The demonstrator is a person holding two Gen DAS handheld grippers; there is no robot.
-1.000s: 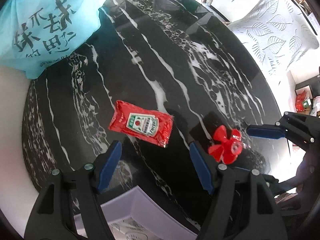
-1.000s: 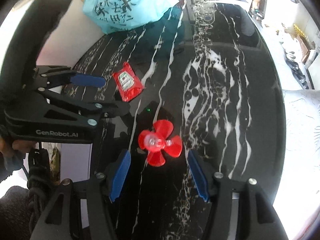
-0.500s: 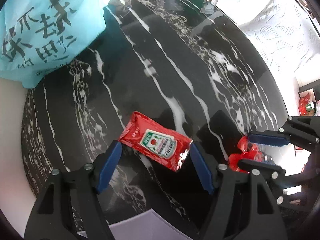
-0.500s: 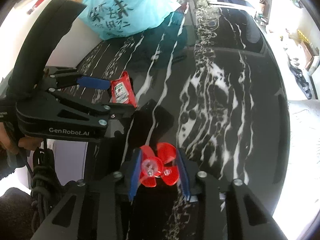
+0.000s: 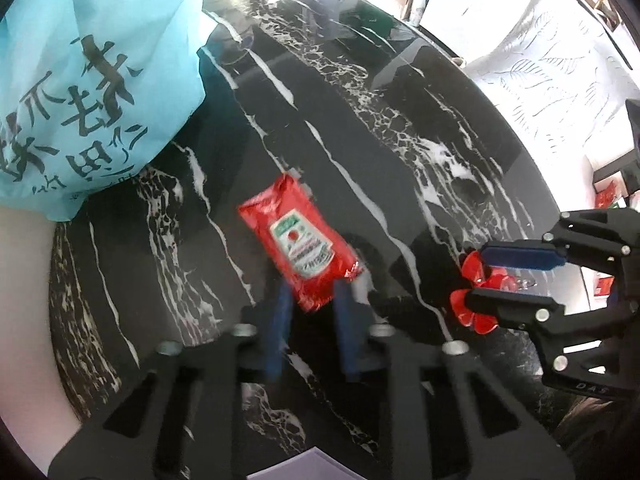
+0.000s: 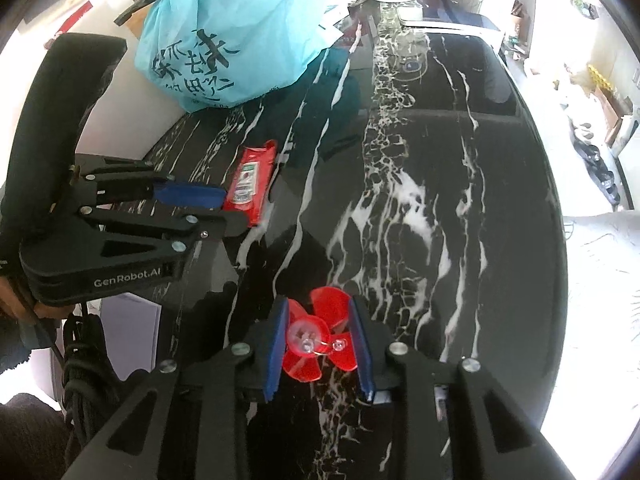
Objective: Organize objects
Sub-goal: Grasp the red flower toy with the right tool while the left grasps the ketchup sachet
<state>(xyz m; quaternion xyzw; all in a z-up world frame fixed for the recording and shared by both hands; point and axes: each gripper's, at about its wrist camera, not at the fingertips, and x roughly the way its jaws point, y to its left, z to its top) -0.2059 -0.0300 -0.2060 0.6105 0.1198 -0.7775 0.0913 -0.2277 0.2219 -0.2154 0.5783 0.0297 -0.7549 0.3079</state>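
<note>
A red ketchup sachet (image 5: 298,243) is pinched at its near end between the blue pads of my left gripper (image 5: 310,300), which is shut on it over the black marble table (image 5: 400,128). The sachet also shows in the right wrist view (image 6: 251,182), held by the left gripper (image 6: 224,210). My right gripper (image 6: 319,330) is shut on a red plastic propeller (image 6: 320,336). In the left wrist view the propeller (image 5: 472,300) sits in the right gripper (image 5: 478,276) at the right.
A light blue bag with black characters (image 5: 88,80) lies at the table's far left, and shows in the right wrist view (image 6: 228,36). A white paper (image 5: 312,466) lies at the near edge. A leaf-patterned cloth (image 5: 560,68) lies beyond the table's right edge.
My left gripper has closed on the ketchup sachet, which has turned lengthwise. My right gripper closed on the propeller and holds it.
</note>
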